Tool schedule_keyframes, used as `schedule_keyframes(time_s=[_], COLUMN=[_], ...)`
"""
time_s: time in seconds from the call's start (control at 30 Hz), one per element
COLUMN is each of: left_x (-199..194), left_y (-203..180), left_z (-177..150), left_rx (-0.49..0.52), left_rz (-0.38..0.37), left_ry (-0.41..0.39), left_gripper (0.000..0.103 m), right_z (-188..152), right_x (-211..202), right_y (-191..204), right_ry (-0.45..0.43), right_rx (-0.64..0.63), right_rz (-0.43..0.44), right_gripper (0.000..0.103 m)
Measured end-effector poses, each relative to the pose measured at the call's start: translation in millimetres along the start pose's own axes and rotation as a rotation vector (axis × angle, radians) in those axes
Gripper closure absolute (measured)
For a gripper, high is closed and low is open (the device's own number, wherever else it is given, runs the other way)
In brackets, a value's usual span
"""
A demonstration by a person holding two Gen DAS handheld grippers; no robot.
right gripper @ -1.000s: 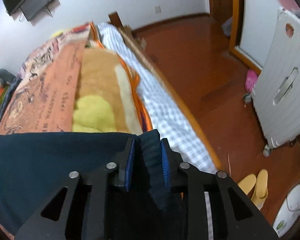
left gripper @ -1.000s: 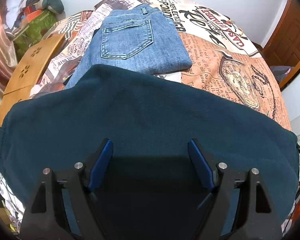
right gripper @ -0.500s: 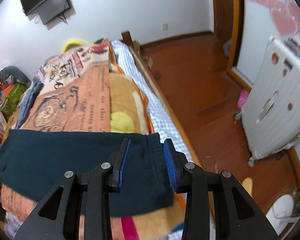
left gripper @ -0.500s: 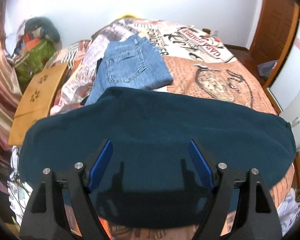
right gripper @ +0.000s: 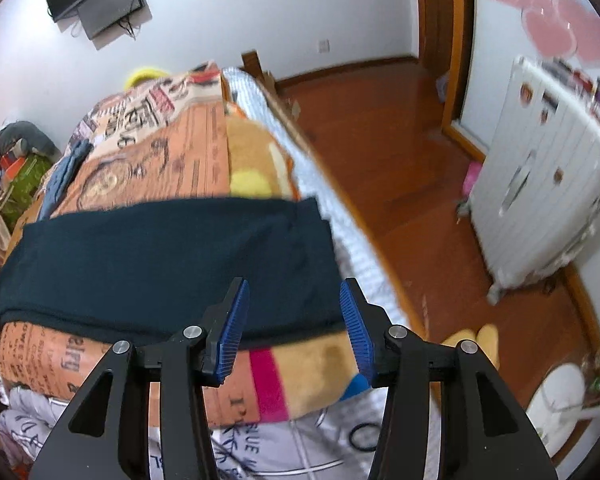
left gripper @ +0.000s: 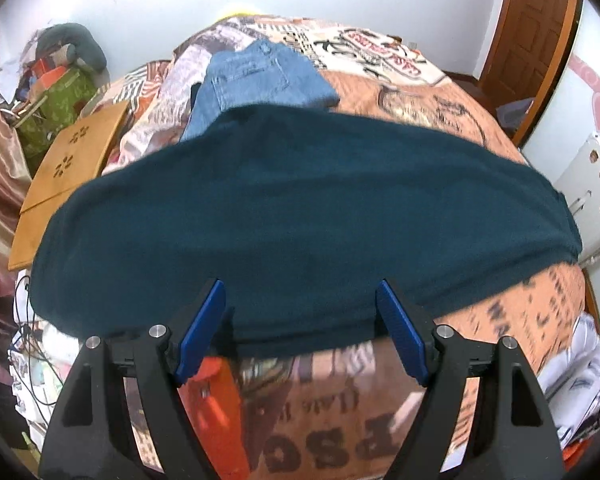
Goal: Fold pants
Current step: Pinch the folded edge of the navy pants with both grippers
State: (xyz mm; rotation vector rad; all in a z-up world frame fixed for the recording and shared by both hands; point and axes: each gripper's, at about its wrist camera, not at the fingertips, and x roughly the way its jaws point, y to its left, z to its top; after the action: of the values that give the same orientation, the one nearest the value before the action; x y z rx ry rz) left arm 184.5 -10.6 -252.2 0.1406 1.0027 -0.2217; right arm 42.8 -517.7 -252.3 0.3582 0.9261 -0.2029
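- Folded dark teal pants [left gripper: 300,216] lay flat across the printed bedspread [left gripper: 532,320];
- left gripper [left gripper: 300,332] and right gripper [right gripper: 294,324] hovered spread apart, empty;
- folded jeans [left gripper: 256,80] lay beyond.

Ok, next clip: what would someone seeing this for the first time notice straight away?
The dark teal pants dominate both views, spread as a wide band across the bed's orange printed blanket. Both grippers are open and hold nothing: the left gripper sits at the band's near edge, the right gripper near its right end. Behind the band, blue jeans lie folded further up the bed.
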Motion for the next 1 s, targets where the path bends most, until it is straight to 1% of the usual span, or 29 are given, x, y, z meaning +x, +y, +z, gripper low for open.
schedule_keyframes(time_s=[0.17, 0.33, 0.37, 0.4, 0.43, 0.5, 0.6, 0.67, 0.7, 0.77, 0.8, 0.87, 0.9, 0.93, 1.0], left_x=[5.8, 16.0, 17.5, 18.7, 19.9, 19.9, 18.8, 17.9, 17.5, 16.9, 16.2, 14.5, 13.8, 12.6, 10.5], left_y=[3.2, 1.7, 0.7, -0.1, -1.7, -3.7, -6.8, -7.1, -6.7, -6.1, -5.7, -4.4, -3.7, -2.8, -1.5], left_z=[-11.9, -6.5, -4.7, -2.8, -1.4, -0.1, 0.1, 0.1, -0.1, 0.2, 0.8, 1.9, 2.5, 3.3, 4.5], left_rx=[-0.009, -0.026, -0.027, -0.027, -0.028, -0.024, -0.014, -0.015, -0.017, -0.024, -0.030, -0.039, -0.043, -0.047, -0.048], left_rz=[0.003, 0.017, 0.011, -0.002, -0.023, -0.034, -0.055, -0.065, -0.064, -0.063, -0.062, -0.062, -0.061, -0.061, -0.058], left_ry=[0.015, 0.018, 0.017, 0.018, 0.024, 0.023, 0.022, 0.021, 0.020, 0.018, 0.017, 0.014, 0.011, 0.008, 0.002], left_gripper=[0.024, 0.025, 0.030, 0.039, 0.042, 0.053, 0.063, 0.067, 0.068, 0.071, 0.073, 0.076, 0.079, 0.080, 0.084], right_z=[-16.0, -29.3, -31.3, -31.9, -32.1, -30.9, -25.4, -23.1, -23.1, -25.4, -26.9, -29.2, -30.0, -29.4, -29.3], right_x=[23.1, 38.8, 41.6, 45.3, 46.7, 51.9, 59.4, 65.0, 68.1, 76.5, 79.8, 81.4, 79.4, 78.1, 70.2], right_y=[-2.0, -13.2, -15.3, -18.2, -19.6, -22.8, -21.2, -19.3, -18.7, -15.8, -14.2, -9.5, -7.6, -7.6, -6.7], right_ry=[0.062, 0.112, 0.115, 0.115, 0.115, 0.114, 0.111, 0.108, 0.110, 0.121, 0.128, 0.126, 0.120, 0.115, 0.083], right_rx=[0.044, 0.089, 0.099, 0.115, 0.124, 0.148, 0.160, 0.165, 0.168, 0.170, 0.162, 0.130, 0.119, 0.110, 0.082], right_rz=[0.018, 0.014, 0.014, 0.013, 0.014, 0.031, 0.042, 0.041, 0.043, 0.053, 0.048, 0.048, 0.046, 0.033, 0.010], right_gripper=[0.059, 0.059, 0.059, 0.059, 0.059, 0.059, 0.059, 0.059, 0.056, 0.056, 0.060, 0.076, 0.089, 0.095, 0.097])
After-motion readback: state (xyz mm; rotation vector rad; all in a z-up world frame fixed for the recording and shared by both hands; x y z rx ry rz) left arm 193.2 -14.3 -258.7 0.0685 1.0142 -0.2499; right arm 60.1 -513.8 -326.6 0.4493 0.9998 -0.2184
